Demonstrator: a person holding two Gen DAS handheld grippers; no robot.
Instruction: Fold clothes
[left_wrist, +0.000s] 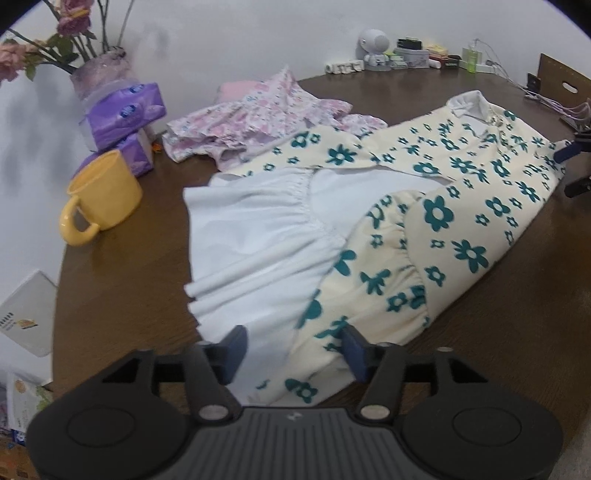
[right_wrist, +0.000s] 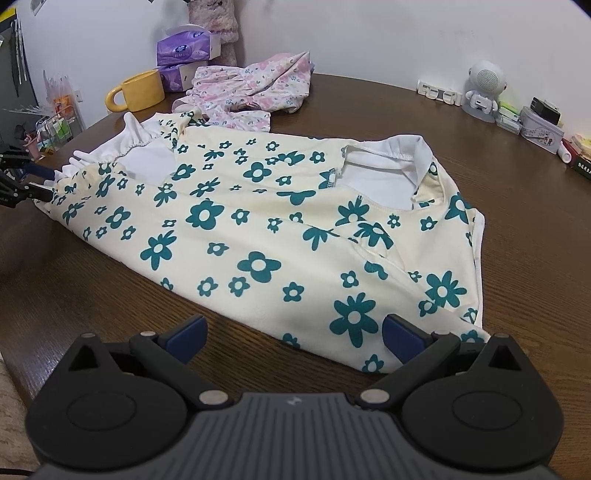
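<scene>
A cream dress with teal flowers (left_wrist: 461, 177) (right_wrist: 258, 229) lies spread on the brown round table (left_wrist: 129, 277) (right_wrist: 92, 295), with its skirt partly turned back so the white lining (left_wrist: 258, 240) shows. My left gripper (left_wrist: 295, 350) is at the hem; its jaws stand apart with the hem lying loosely between them and the pads off the cloth. In the right wrist view the left gripper (right_wrist: 38, 182) sits at the dress's far left end. My right gripper (right_wrist: 295, 334) is wide open at the shoulder end, over the cloth's near edge and gripping nothing. It shows at the edge of the left wrist view (left_wrist: 570, 166).
A crumpled pink floral garment (left_wrist: 258, 114) (right_wrist: 251, 88) lies behind the dress. A yellow mug (left_wrist: 103, 195) (right_wrist: 142, 90), purple tissue packs (left_wrist: 125, 110) and a flower vase (left_wrist: 99, 70) stand at the hem side. A white speaker figure (right_wrist: 484, 92), tins and cables line the far edge.
</scene>
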